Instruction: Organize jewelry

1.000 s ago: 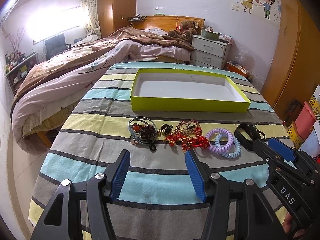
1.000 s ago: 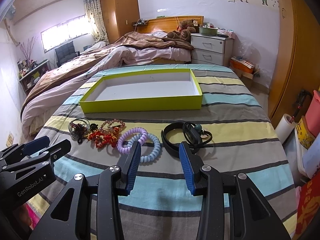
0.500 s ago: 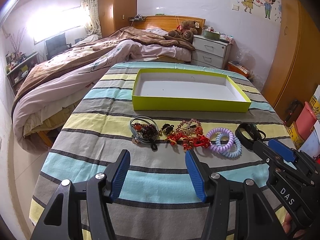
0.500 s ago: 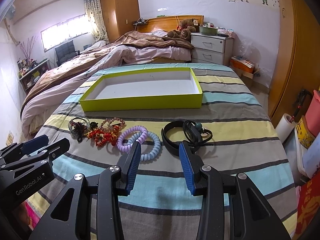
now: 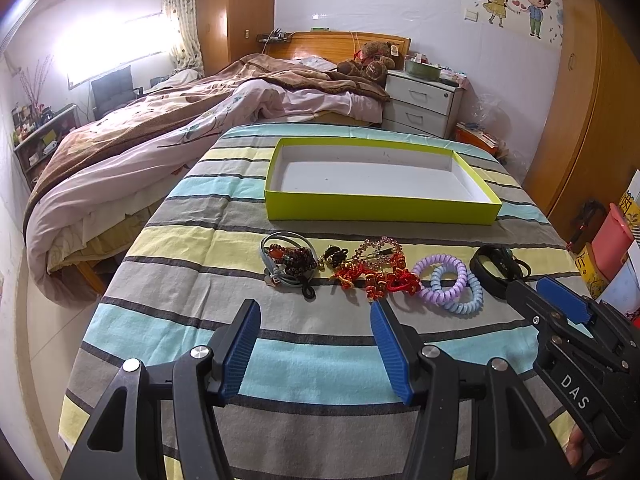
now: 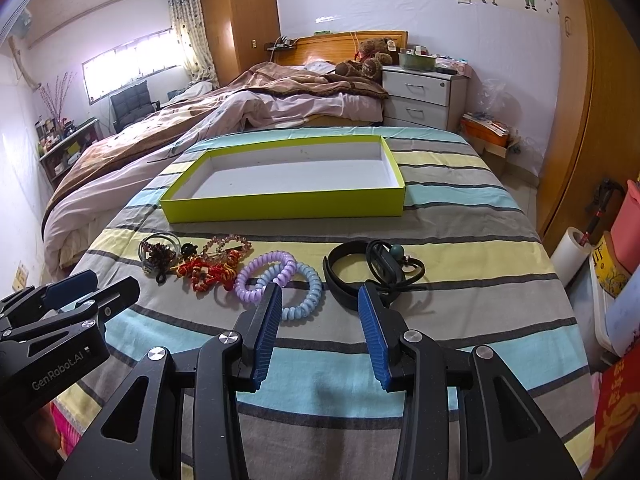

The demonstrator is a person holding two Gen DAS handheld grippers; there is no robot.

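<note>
Nothing has shifted over the last second: both hands hang still, so sorting has not begun. From left to right, the left gripper (image 5: pixel 315 318) stands wide open and empty, short of the beads (image 5: pixel 294 258); then come the red cords (image 5: pixel 376 274), two coils (image 5: pixel 450 280) and a black band (image 6: pixel 360 268). The right gripper (image 6: pixel 319 300) gapes empty above them. This row runs crosswise, parallel to the tray (image 5: pixel 380 208), whose long axis also runs crosswise, just beyond.

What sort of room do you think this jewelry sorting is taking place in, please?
Almost certainly a home bedroom: an unmade bed with a wooden headboard, a teddy bear on it, and a white nightstand beside it. The jewelry lies on a striped cloth.
</note>
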